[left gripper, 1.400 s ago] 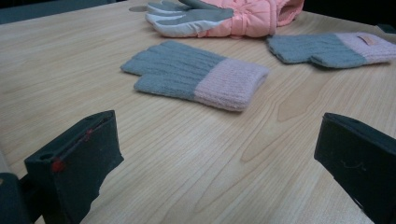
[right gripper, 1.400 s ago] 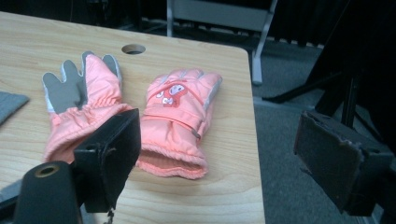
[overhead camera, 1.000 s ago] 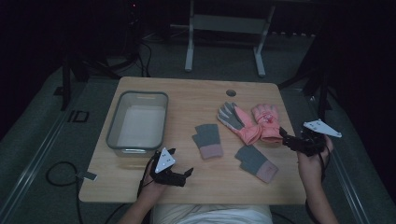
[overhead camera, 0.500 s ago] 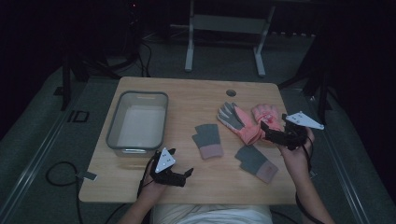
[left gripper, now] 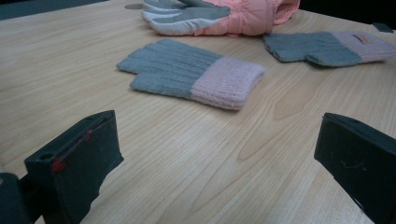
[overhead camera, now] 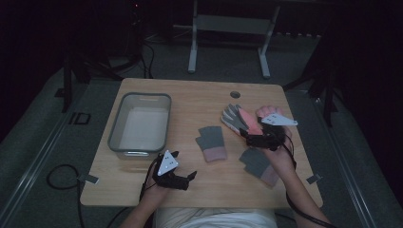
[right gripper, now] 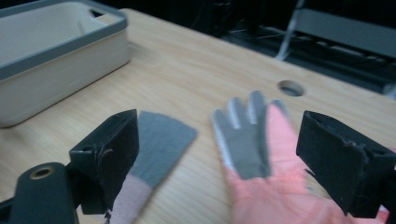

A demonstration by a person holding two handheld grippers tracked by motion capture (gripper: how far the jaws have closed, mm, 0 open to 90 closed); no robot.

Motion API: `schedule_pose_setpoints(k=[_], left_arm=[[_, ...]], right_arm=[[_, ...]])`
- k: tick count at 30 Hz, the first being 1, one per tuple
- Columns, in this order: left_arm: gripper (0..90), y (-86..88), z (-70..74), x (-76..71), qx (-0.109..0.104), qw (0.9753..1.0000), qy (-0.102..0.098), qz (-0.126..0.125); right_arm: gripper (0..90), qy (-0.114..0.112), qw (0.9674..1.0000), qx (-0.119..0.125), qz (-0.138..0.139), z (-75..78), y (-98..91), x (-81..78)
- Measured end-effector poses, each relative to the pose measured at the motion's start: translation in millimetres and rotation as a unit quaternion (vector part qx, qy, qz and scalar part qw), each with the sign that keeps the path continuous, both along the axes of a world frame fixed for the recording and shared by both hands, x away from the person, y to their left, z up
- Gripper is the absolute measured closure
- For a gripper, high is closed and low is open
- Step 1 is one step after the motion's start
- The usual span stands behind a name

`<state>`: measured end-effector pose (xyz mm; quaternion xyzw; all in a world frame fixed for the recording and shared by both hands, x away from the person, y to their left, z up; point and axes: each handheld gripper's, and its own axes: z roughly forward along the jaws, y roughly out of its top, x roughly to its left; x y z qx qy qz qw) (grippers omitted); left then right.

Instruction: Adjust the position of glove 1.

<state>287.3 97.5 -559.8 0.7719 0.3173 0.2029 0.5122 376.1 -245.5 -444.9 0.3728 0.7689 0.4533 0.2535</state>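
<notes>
The table (overhead camera: pixel 190 102) is seen with a grey-rimmed bin (overhead camera: pixel 140 126) at its left. A salmon-pink ski glove (overhead camera: pixel 244 121) with a grey palm lies right of centre, under the right gripper (overhead camera: pixel 252 138), whose jaws are spread wide and empty above it. The left gripper (overhead camera: pixel 183 176) is held wide open, gripping nothing; no writing can be read.

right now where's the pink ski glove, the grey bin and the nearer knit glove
pink padded ski glove (right gripper: pixel 275 186), right gripper view, on its palm
grey-rimmed plastic bin (overhead camera: pixel 114 130), high view, left rim
grey knit glove with pink cuff (left gripper: pixel 187 74), left gripper view, grey part
</notes>
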Motion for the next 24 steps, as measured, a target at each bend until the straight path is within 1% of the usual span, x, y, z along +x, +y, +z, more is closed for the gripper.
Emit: schedule_pose_setpoints(k=[4, 10, 12, 15, 16, 18, 20, 22, 23, 24], left_arm=[[0.0, -0.1, -0.1, 0.0, -0.001, 1.0000, 0.001, -0.001], [0.0, -0.2, -0.1, 0.0, 0.000, 1.0000, 0.001, -0.002], [0.0, -0.2, 0.0, 0.0, 0.000, 1.0000, 0.001, -0.003], [0.0, -0.1, 0.0, 0.3, 0.001, 1.0000, 0.002, -0.004], [0.0, 0.0, 0.0, 0.3, 0.001, 1.0000, 0.002, -0.004], [0.0, 0.0, 0.0, 0.2, -0.001, 1.0000, 0.002, -0.004], [0.0, 0.1, 0.0, 0.3, 0.000, 1.0000, 0.002, -0.005], [0.0, 0.2, 0.0, 0.6, 0.000, 1.0000, 0.003, -0.006], [0.0, 0.2, 0.0, 0.6, 0.000, 1.0000, 0.003, -0.006], [0.0, 0.4, 0.0, 0.7, -0.001, 1.0000, 0.004, -0.007]], right_arm=[[13.3, 0.017, 0.9996, 0.001, 0.024, -10.6, 14.8, 5.4], [15.5, 0.023, 0.9978, -0.009, 0.062, -29.5, 40.2, 11.0], [21.0, 0.029, 0.9972, -0.014, 0.068, -34.3, 46.4, 12.7], [25.7, 0.042, 0.9958, -0.016, 0.080, -43.7, 56.0, 17.8], [30.6, 0.048, 0.9951, -0.018, 0.085, -47.3, 59.5, 19.4], [34.5, 0.052, 0.9951, -0.022, 0.082, -52.6, 64.5, 22.2], [40.9, 0.064, 0.9934, -0.027, 0.091, -58.3, 69.3, 25.9], [43.6, 0.069, 0.9929, -0.035, 0.090, -64.0, 74.4, 28.9], [43.6, 0.069, 0.9929, -0.035, 0.090, -64.0, 74.4, 28.9], [44.5, 0.077, 0.9918, -0.036, 0.096, -66.7, 76.5, 30.9]])
